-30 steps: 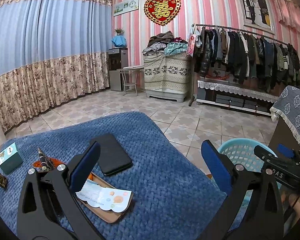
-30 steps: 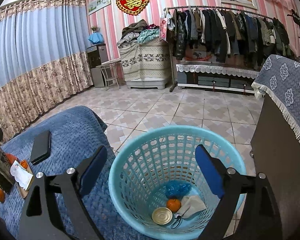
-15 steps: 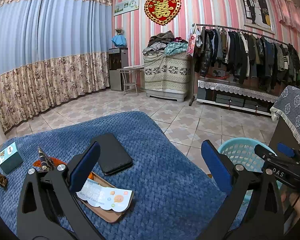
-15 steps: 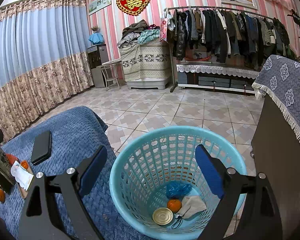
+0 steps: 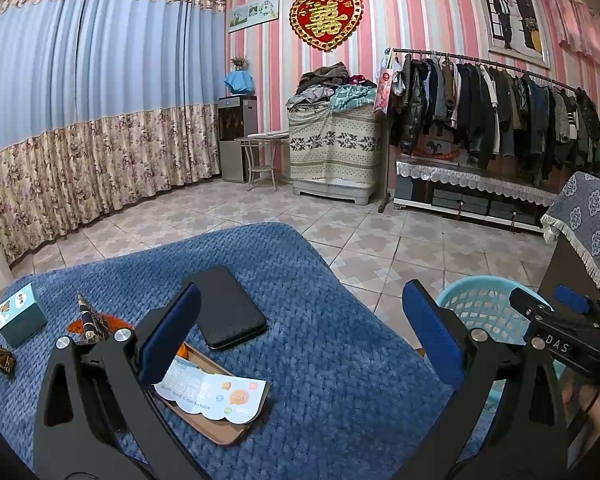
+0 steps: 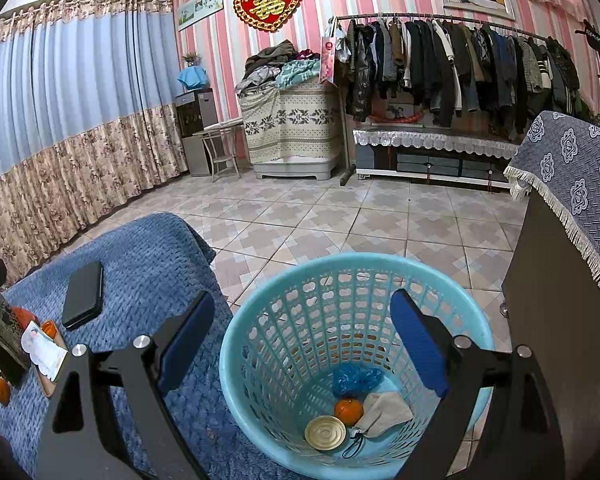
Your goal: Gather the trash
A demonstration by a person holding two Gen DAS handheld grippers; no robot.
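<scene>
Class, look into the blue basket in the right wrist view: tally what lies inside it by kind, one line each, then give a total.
Blue bag: 1
Orange: 1
Round lid: 1
Face mask: 1
Total: 4

Light: even, fairly bright indoor, no hard shadows.
Sharpness: crisp at centre, no motion blur.
Edges: strong fisheye bending, black vignette in corners.
Glare: faint sheen on pale floor tiles (image 6: 300, 216).
</scene>
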